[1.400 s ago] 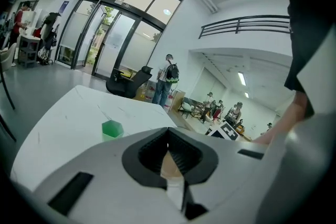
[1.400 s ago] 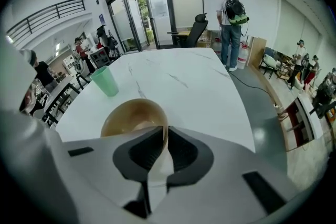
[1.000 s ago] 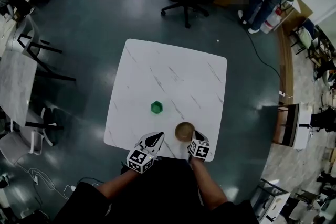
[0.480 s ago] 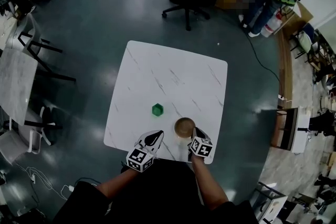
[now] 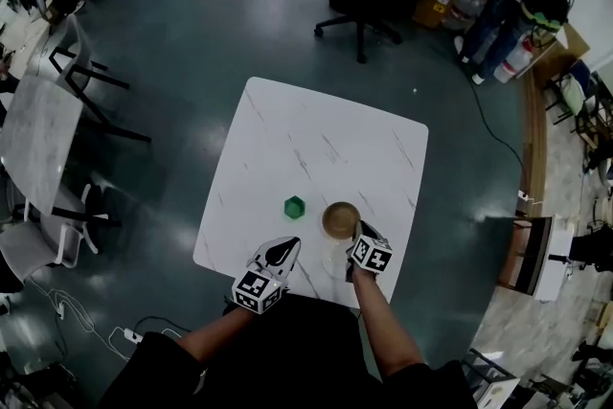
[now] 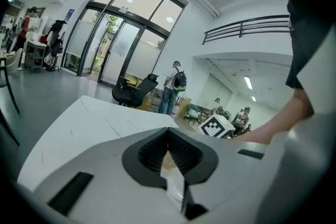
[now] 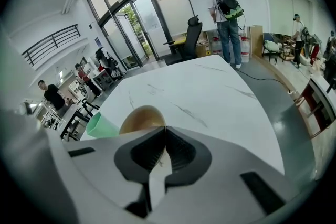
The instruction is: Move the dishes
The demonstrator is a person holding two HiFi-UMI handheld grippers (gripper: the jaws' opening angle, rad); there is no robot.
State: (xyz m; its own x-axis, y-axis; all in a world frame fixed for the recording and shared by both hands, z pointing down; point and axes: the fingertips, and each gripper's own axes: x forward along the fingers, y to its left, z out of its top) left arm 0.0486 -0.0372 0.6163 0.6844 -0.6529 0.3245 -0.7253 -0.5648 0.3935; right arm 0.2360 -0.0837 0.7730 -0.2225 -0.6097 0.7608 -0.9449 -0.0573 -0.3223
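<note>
- Currently, right gripper (image 5: pixel 357 229): pinching the near rim of the brown bowl (image 5: pixel 341 219), angled steeply down over the table (image 5: pixel 316 139).
- Left gripper (image 5: pixel 286 245): pressed together, empty, pointing nearly level.
- Green cup (image 5: pixel 294 207): just left of the bowl, ahead of the left gripper.

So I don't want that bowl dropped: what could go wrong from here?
The right gripper pinches the brown bowl only by its near rim, so it could tilt or slip out. The green cup stands close beside the bowl; a swing to that side might knock it over.
</note>
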